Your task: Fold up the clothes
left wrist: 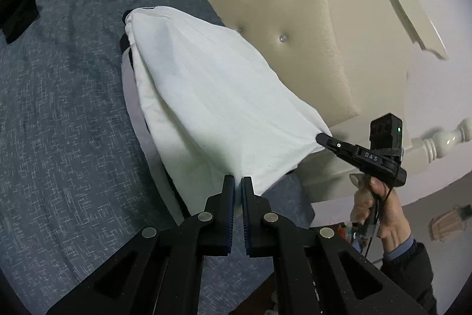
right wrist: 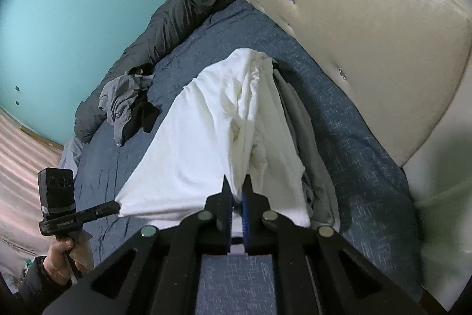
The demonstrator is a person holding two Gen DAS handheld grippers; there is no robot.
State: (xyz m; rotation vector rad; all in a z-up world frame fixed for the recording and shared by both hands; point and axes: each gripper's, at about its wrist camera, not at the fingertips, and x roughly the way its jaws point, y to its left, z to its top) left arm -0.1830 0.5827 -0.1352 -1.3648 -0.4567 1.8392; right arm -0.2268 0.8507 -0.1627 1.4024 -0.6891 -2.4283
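Observation:
A white garment point(left wrist: 206, 90) is stretched above the blue bed, its far end resting on a flat light-grey garment point(left wrist: 129, 96). My left gripper point(left wrist: 238, 182) is shut on one corner of the white cloth. In the same view my right gripper point(left wrist: 323, 139) pinches the other corner at the right, held by a hand point(left wrist: 371, 205). From the right wrist view the white garment point(right wrist: 212, 143) hangs bunched from my right gripper point(right wrist: 237, 185), which is shut on it. My left gripper point(right wrist: 116, 205) grips the cloth's corner at the lower left.
A blue bedsheet point(left wrist: 65, 108) covers the bed. A cream tufted headboard point(left wrist: 295, 28) runs along the right side. A pile of grey and black clothes point(right wrist: 129, 105) lies further up the bed beside a dark duvet point(right wrist: 165, 22). A black cloth point(left wrist: 17, 16) lies at the left.

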